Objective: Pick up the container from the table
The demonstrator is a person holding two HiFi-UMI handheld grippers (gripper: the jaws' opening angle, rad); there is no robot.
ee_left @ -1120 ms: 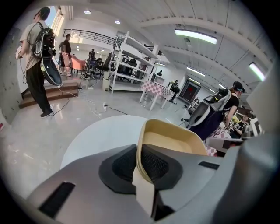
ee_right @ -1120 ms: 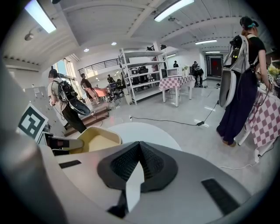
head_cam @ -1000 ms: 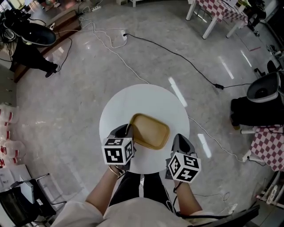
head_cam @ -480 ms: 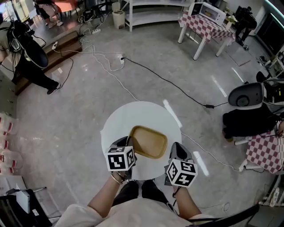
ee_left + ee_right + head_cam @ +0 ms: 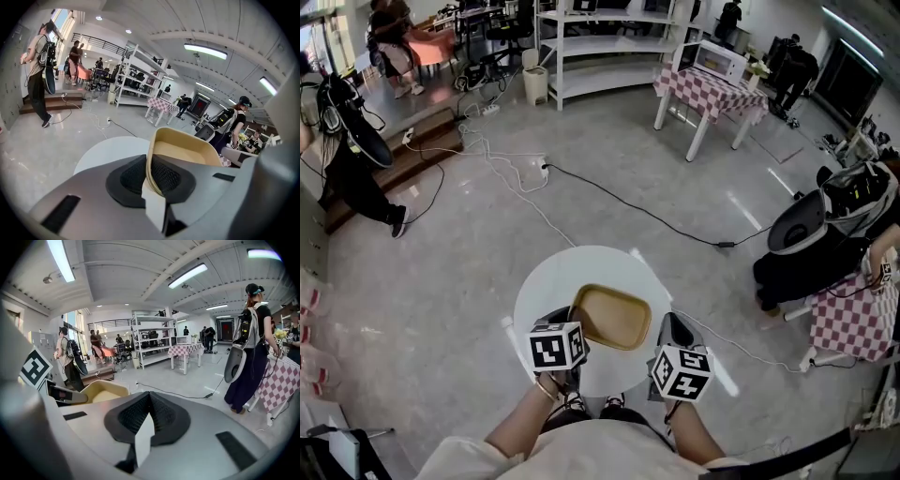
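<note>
One shallow tan plastic container, interior bare, hangs above the round white table, its near-left rim pinched by the left gripper; the right gripper, jaws together on nothing, hovers at right.

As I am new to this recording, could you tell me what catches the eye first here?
The tan container stands out, its rim pinched by the left gripper over the round white table. The right gripper is shut on nothing just beside it, and cables trail across the grey floor beyond.
</note>
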